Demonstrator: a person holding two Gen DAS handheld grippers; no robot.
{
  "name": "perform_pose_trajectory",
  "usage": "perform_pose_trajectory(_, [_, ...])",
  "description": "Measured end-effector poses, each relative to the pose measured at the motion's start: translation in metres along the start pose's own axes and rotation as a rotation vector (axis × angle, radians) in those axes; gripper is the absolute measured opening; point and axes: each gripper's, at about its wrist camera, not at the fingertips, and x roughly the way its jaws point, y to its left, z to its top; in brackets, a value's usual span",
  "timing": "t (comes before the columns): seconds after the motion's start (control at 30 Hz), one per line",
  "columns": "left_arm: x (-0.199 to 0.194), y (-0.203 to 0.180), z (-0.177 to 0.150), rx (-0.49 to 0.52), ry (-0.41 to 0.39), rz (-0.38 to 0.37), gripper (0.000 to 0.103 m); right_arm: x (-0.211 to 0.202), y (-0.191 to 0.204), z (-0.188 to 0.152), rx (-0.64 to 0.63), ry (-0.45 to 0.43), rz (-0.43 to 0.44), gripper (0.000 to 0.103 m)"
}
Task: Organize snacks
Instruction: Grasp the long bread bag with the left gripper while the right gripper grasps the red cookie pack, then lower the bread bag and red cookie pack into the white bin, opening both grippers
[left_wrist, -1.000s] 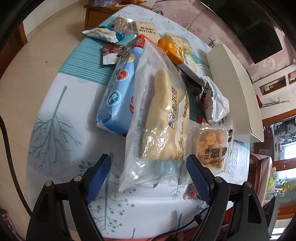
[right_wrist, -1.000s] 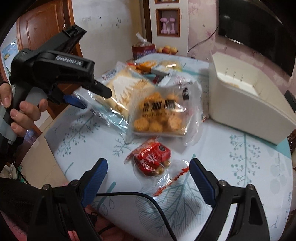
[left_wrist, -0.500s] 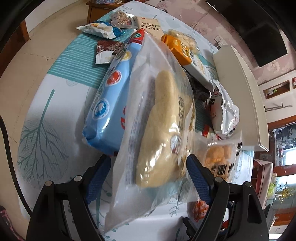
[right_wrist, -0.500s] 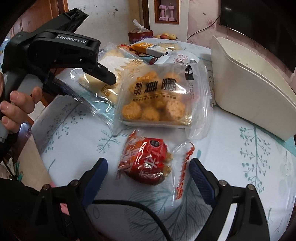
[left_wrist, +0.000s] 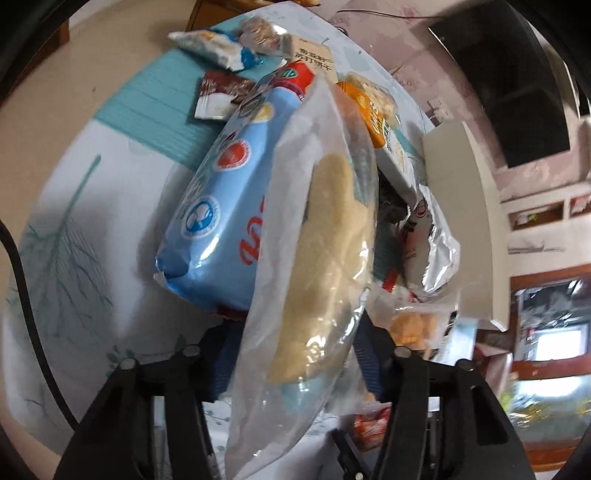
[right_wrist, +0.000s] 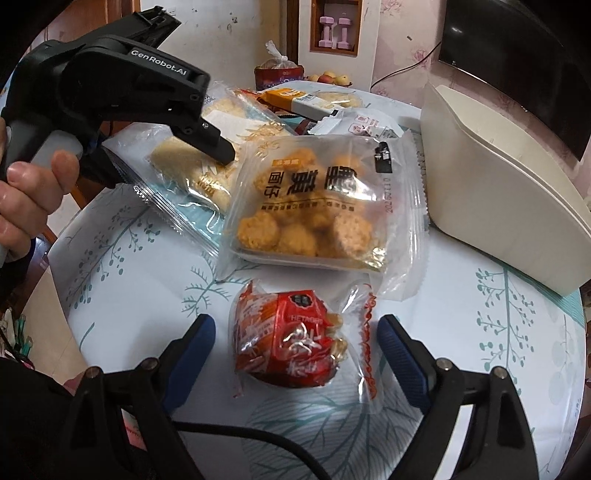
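Note:
My left gripper (left_wrist: 295, 354) is shut on a clear bag of pale yellow bread (left_wrist: 325, 251), its fingers pressing both sides of the near end; the same bag (right_wrist: 192, 173) and gripper show in the right wrist view. My right gripper (right_wrist: 295, 343) is open, its blue fingers on either side of a red wrapped snack (right_wrist: 291, 347) on the table. A clear pack of round golden biscuits (right_wrist: 317, 210) lies just beyond it.
A white bin (right_wrist: 506, 184) stands at the right, also seen in the left wrist view (left_wrist: 465, 206). A large blue packet (left_wrist: 225, 206) lies left of the bread bag, with several small snack packs (left_wrist: 218, 55) beyond. The patterned tablecloth (right_wrist: 491, 350) covers a round table.
My left gripper moved forward around the bread bag and closed on it. My right gripper advanced until its fingers flank the red snack.

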Motion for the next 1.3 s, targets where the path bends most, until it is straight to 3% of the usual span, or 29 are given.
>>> perform_pose_trajectory(0.1, [0.000, -0.001, 0.000, -0.017, 0.010, -0.074, 0.032, -0.003, 0.000, 0.001, -0.001, -0.008, 0.000, 0.073])
perform_pose_trajectory(0.27, [-0.005, -0.014, -0.002, 0.027, -0.008, -0.060, 0.024, -0.007, 0.004, 0.003, -0.032, -0.018, 0.007, 0.060])
perform_pose_trajectory(0.33, [-0.008, -0.019, -0.005, 0.043, -0.013, -0.055, 0.020, -0.007, 0.004, 0.003, -0.033, -0.014, 0.007, 0.060])
perform_pose_trajectory(0.63, [-0.033, -0.041, -0.015, 0.083, -0.050, -0.032, 0.020, -0.018, 0.000, 0.007, -0.021, -0.019, 0.013, 0.057])
perform_pose_trajectory(0.9, [-0.090, -0.073, -0.018, 0.194, -0.143, -0.069, 0.020, -0.044, -0.005, 0.011, -0.022, -0.070, 0.082, 0.055])
perform_pose_trajectory(1.07, [-0.116, -0.108, -0.015, 0.282, -0.206, -0.097, 0.020, -0.071, -0.011, 0.018, -0.042, -0.155, 0.106, 0.055])
perform_pose_trajectory(1.3, [-0.132, -0.150, -0.012, 0.388, -0.248, -0.135, 0.020, -0.103, -0.031, 0.041, -0.043, -0.283, 0.070, 0.055])
